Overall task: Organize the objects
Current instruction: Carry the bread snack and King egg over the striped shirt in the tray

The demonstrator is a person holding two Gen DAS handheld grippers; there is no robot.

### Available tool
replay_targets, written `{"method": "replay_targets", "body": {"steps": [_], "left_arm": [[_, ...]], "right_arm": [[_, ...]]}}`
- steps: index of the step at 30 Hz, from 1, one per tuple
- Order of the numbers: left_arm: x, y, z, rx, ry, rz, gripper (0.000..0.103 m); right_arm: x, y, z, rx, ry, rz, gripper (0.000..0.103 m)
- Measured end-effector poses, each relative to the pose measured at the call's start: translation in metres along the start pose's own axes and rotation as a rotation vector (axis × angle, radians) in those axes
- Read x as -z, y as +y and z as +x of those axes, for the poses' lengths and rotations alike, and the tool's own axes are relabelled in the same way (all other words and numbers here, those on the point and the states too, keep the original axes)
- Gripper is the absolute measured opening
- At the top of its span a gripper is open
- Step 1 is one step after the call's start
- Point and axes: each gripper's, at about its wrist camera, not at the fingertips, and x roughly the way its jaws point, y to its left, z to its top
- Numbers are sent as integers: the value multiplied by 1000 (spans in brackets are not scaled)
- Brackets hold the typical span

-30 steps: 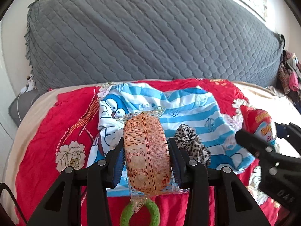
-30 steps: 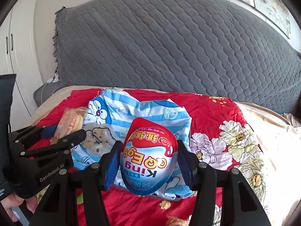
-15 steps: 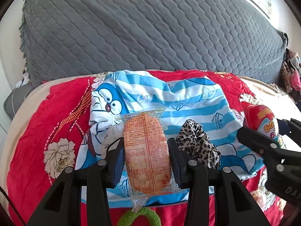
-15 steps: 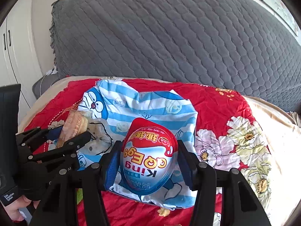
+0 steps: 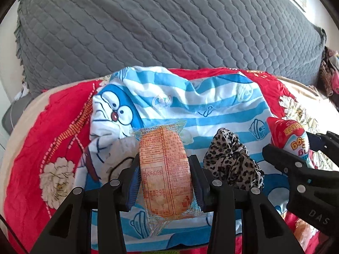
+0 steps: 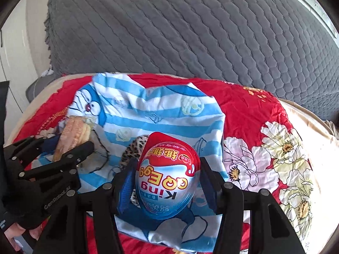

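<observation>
My left gripper [image 5: 165,169] is shut on a clear-wrapped orange snack cake [image 5: 166,171] and holds it above a blue-striped Doraemon cloth [image 5: 190,97] spread on the bed. My right gripper [image 6: 167,173] is shut on a red and blue egg-shaped toy pack [image 6: 167,180] over the same cloth [image 6: 161,114]. A leopard-print scrunchie [image 5: 232,160] lies on the cloth between the two grippers. The egg [image 5: 290,135] and right gripper also show at the right of the left wrist view; the cake [image 6: 74,133] and left gripper show at the left of the right wrist view.
A red floral blanket [image 6: 254,131] covers the bed under the cloth. A large grey quilted cushion [image 5: 169,25] stands behind it. A pale round item with a black cord [image 5: 118,158] lies on the cloth left of the cake. Clothes [image 5: 328,74] are piled at far right.
Both grippers have moved forward over the striped cloth with their loads still held. The green ring seen below the cake has dropped out of the left wrist view.
</observation>
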Motion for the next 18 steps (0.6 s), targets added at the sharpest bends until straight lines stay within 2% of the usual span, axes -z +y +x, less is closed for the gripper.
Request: {"method": "replay_targets", "body": {"steps": [18], "left_arm": [[13,-10,19,10,4,24,45]], "right_arm": [[13,4,32,22,30,-36,56]]}}
